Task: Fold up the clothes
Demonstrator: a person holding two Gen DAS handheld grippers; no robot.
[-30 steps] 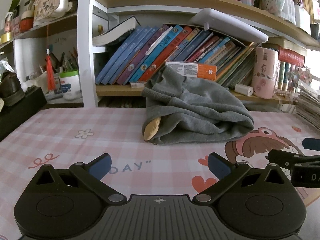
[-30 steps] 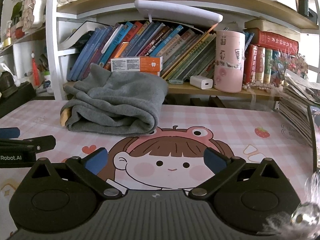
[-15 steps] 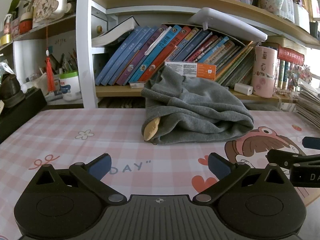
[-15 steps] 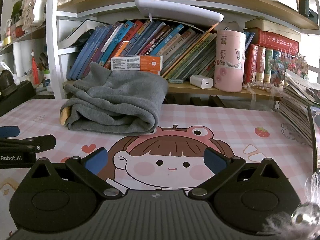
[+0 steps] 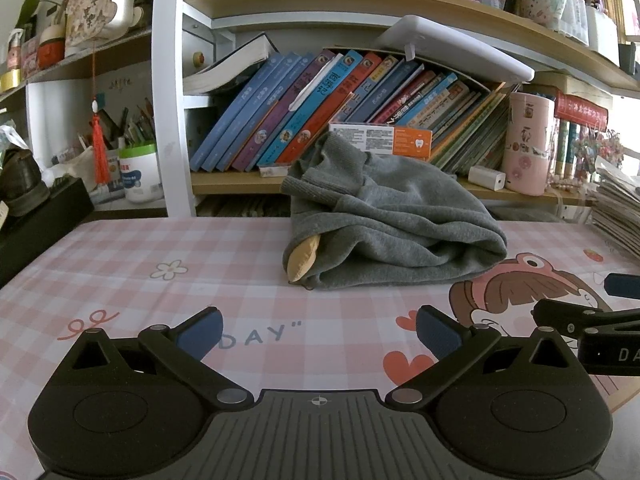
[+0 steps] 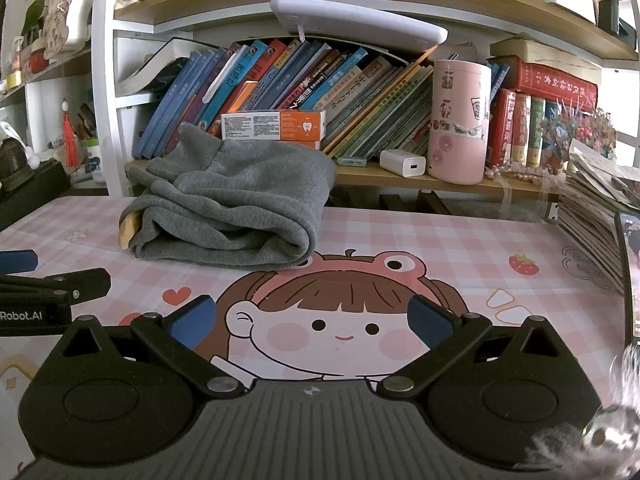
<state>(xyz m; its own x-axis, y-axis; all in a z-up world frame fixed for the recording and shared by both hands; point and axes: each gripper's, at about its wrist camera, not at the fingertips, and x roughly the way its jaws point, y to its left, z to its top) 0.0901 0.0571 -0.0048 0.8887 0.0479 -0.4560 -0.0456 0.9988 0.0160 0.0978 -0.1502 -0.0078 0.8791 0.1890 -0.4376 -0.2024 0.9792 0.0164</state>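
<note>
Grey cloth, a folded garment (image 5: 392, 228), lies bundled on the pink checked tablecloth (image 5: 120, 256), at about twelve o'clock from the left gripper (image 5: 318, 330) and well apart from it. A tan patch (image 5: 303, 258) shows at the bundle's left end. In the right wrist view the same garment (image 6: 236, 208) sits at about eleven o'clock from the right gripper (image 6: 311, 318), its rolled edge touching the cartoon girl print (image 6: 332, 312) on the cloth. Both tongs are released: the blue pads (image 5: 200, 330) of the left one stand wide apart with nothing between them, and the right one's pads (image 6: 428, 318) are likewise spread and empty. The right gripper's black finger also shows at three o'clock in the left view, and the left gripper's finger at nine o'clock in the right view. Behind the garment a shelf (image 6: 440, 182) holds leaning books (image 5: 304, 120), an orange and white box (image 6: 276, 125), a pink cylinder (image 6: 460, 120) and a white charger (image 6: 402, 162). Stacked papers (image 6: 592, 224) lie at two o'clock.
</note>
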